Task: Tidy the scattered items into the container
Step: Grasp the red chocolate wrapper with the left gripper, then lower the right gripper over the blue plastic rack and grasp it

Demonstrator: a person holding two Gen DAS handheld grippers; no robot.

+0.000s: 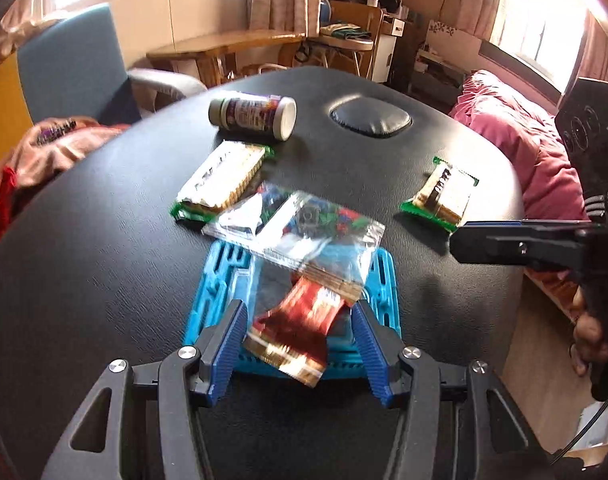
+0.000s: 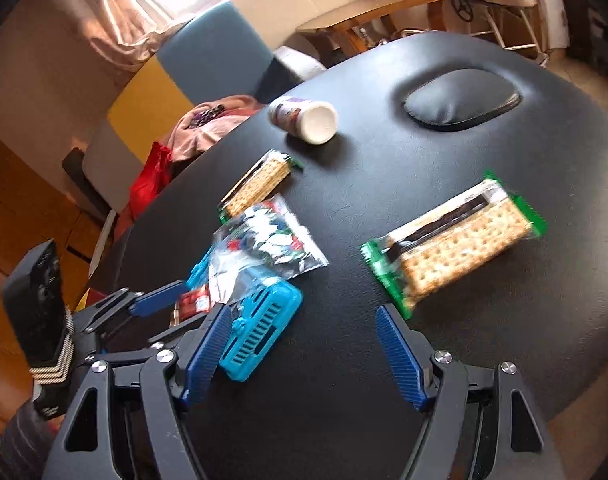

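Note:
A small blue slotted basket (image 1: 219,276) (image 2: 259,328) sits on the black padded table (image 1: 83,260). My left gripper (image 1: 299,312) is open right over it, and a red and gold snack wrapper (image 1: 295,332) lies blurred between its fingers. A clear bag of coloured pieces (image 1: 295,224) (image 2: 263,240) droops over the basket's far rim. Beyond it are a cracker pack (image 1: 219,180) (image 2: 255,182) and a bottle (image 1: 251,116) (image 2: 304,120) on its side. A second cracker pack (image 1: 440,196) (image 2: 452,248) lies just ahead of my open, empty right gripper (image 2: 301,312) (image 1: 460,240).
An oval cushion insert (image 1: 370,116) (image 2: 460,100) is set into the table's far end. A blue armchair (image 1: 71,68) with pink cloth (image 1: 55,148) and a red bag (image 2: 151,176) stands at the left edge. Pink bedding (image 1: 516,140) lies beyond the right edge.

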